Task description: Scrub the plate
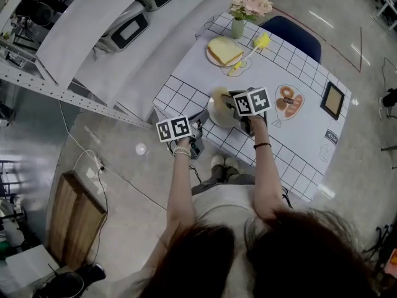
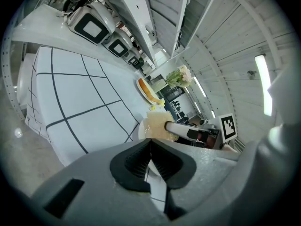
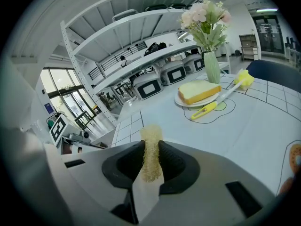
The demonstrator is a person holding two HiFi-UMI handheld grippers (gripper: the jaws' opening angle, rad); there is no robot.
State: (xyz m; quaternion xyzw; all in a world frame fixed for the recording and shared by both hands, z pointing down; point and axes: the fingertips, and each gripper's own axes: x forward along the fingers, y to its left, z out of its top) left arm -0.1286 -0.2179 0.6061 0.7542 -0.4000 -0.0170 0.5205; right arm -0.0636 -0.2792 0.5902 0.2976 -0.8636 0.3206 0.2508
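A pale round plate [image 1: 217,112] lies near the front left edge of the checked tablecloth [image 1: 298,73]. My left gripper [image 1: 200,120] reaches in from the table edge, shut on the plate's rim; in the left gripper view a thin white edge sits between its jaws [image 2: 150,161]. My right gripper [image 1: 234,106] is over the plate, shut on a yellowish scrub pad [image 3: 151,147]. That pad [image 2: 157,123] rests against the plate [image 2: 140,131] in the left gripper view, where one right fingertip [image 2: 175,127] also shows.
Farther back stand a small plate with a thick yellow slice [image 1: 224,50], a yellow brush [image 1: 251,49] and a vase of pink flowers [image 1: 247,8]. A framed picture [image 1: 332,100] lies right. A blue chair [image 1: 293,35] is behind the table, shelving with appliances [image 1: 127,30] at left.
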